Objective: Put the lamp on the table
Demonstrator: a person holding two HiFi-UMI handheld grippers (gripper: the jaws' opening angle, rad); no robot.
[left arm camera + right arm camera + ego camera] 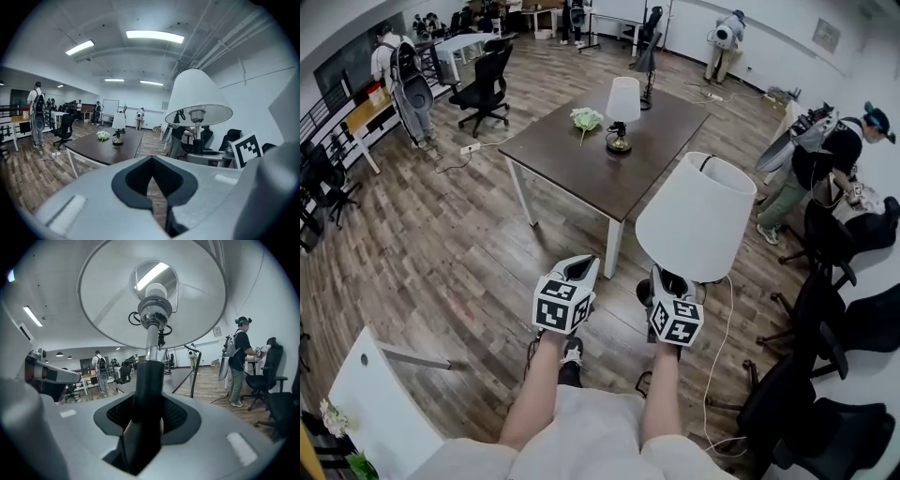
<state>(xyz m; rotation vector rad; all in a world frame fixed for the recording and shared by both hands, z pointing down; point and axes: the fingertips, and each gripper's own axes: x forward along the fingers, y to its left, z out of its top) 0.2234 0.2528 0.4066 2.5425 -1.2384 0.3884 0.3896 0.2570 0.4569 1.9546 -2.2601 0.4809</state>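
Short of table [581, 175], your right gripper [664, 284] pinches lamp [696, 217] by dark stem below shade, likely to keep it upright for carrying. Your left gripper [578, 272]: jaws pressed together, empty, free to steady. Lamp well apart from table.

Open-plan office or lab workspace. Wood-plank floor [441, 244] throughout. Black swivel chairs [487, 84] beside white desks [464, 42] at far side; more chairs along right edge. Dark counter [666, 117] mid-room, small lamp [622, 111] and flowers [586, 118] on it. Strip lights [154, 36], exposed ceiling pipes [213, 44]. Several people [839, 159] standing about. White panel [110, 106] at back, possibly whiteboard. Cable [719, 366] trailing on floor.
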